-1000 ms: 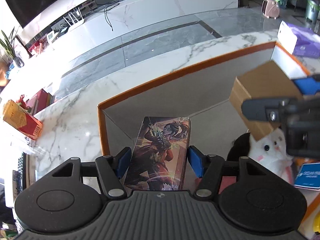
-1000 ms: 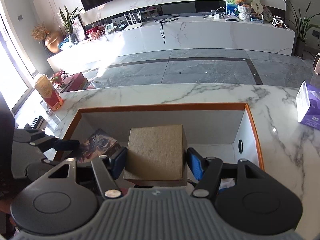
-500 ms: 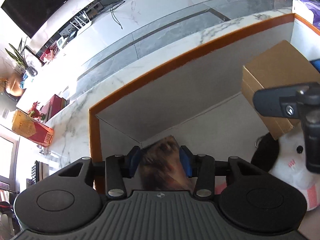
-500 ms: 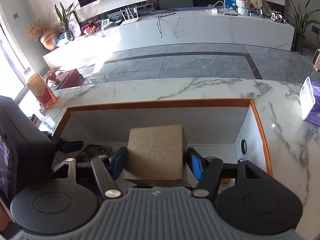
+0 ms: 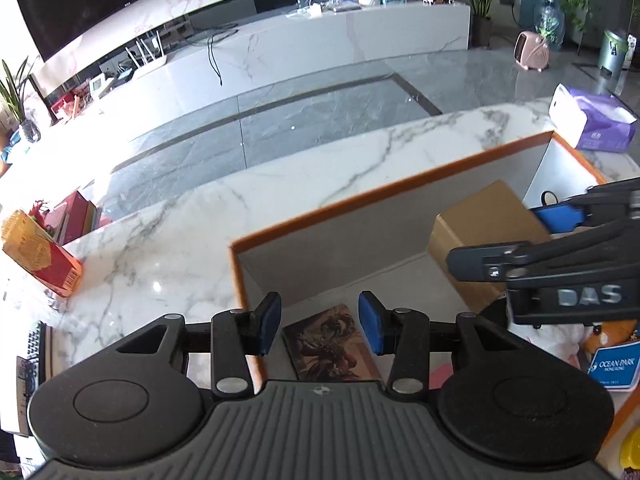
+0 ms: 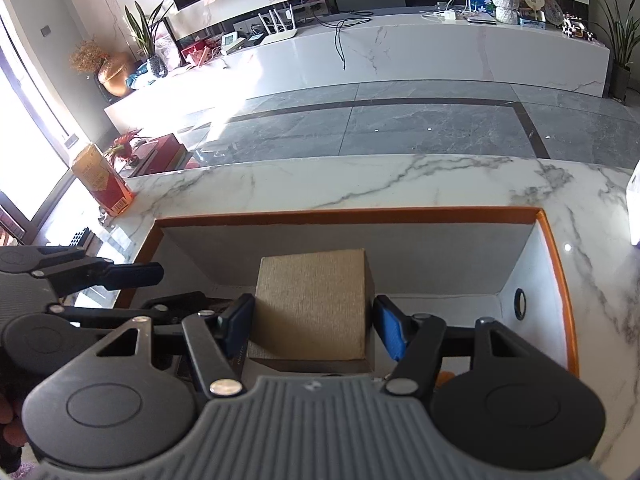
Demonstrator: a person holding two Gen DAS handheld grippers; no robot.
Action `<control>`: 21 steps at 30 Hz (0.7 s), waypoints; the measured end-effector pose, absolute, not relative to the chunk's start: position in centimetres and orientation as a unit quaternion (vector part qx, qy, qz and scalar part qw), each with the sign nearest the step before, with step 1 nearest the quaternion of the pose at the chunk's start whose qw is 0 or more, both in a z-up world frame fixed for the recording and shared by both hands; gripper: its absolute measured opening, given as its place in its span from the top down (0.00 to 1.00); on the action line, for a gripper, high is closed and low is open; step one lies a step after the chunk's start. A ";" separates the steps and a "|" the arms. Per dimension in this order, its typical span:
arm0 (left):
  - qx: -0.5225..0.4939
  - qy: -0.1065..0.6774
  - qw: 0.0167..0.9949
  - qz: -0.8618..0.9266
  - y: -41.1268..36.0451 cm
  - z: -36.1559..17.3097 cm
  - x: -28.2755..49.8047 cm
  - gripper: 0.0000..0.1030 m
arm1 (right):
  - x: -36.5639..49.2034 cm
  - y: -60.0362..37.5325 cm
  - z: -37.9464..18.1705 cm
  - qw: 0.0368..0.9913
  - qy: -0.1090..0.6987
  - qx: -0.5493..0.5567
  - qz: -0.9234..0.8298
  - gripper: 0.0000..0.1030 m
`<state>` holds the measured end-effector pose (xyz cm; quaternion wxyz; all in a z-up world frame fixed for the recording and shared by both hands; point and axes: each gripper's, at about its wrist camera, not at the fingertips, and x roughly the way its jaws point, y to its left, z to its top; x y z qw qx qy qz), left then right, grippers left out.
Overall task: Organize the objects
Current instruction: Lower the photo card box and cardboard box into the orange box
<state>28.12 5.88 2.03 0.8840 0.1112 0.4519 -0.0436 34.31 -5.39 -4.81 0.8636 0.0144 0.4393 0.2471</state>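
- My left tongs [image 5: 319, 328] stand open over the near left corner of the storage box [image 5: 384, 194]; nothing is between the blue pads, and the illustrated card box [image 5: 330, 344] lies flat on the box floor below the gap, free of them.
- My right tongs [image 6: 312, 330] are clamped on the brown cardboard box [image 6: 310, 304], a pad on each side wall, holding it above the inside of the storage box, near its middle.
- From the left wrist view the cardboard box sits to the right of the card box, with the right tongs' black arm crossing in front of it.
- Below that arm I see part of a white plush toy [image 5: 552, 340] and a blue card [image 5: 614, 364] at the right end of the storage box.
- The storage box has an orange rim and grey walls and rests on the white marble surface [image 5: 168, 248].
- On the surface, a red and yellow carton [image 5: 40, 258] stands well to the left, and a purple tissue pack [image 5: 592, 124] lies just beyond the box's far right corner.
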 end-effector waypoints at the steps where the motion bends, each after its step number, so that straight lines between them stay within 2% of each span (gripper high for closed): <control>1: 0.109 0.446 0.887 -0.046 6.2 2.5 27.7 0.50 | 34.5 -5.0 -4.9 0.862 0.441 0.012 0.248 0.36; 11: 0.029 0.439 0.897 -0.030 10.3 3.0 27.3 0.50 | 35.4 0.1 -8.9 0.828 0.501 -0.005 0.251 0.36; 13: 0.013 0.445 0.895 -0.031 11.0 2.6 27.1 0.52 | 35.5 0.6 -9.6 0.824 0.510 -0.010 0.247 0.36; 17: -0.012 0.459 0.887 -0.035 12.0 1.7 26.9 0.62 | 35.9 1.3 -10.6 0.815 0.531 -0.009 0.230 0.36; 21: -0.031 0.464 0.884 -0.042 12.5 1.2 26.7 0.65 | 36.2 2.3 -11.5 0.796 0.561 -0.012 0.227 0.36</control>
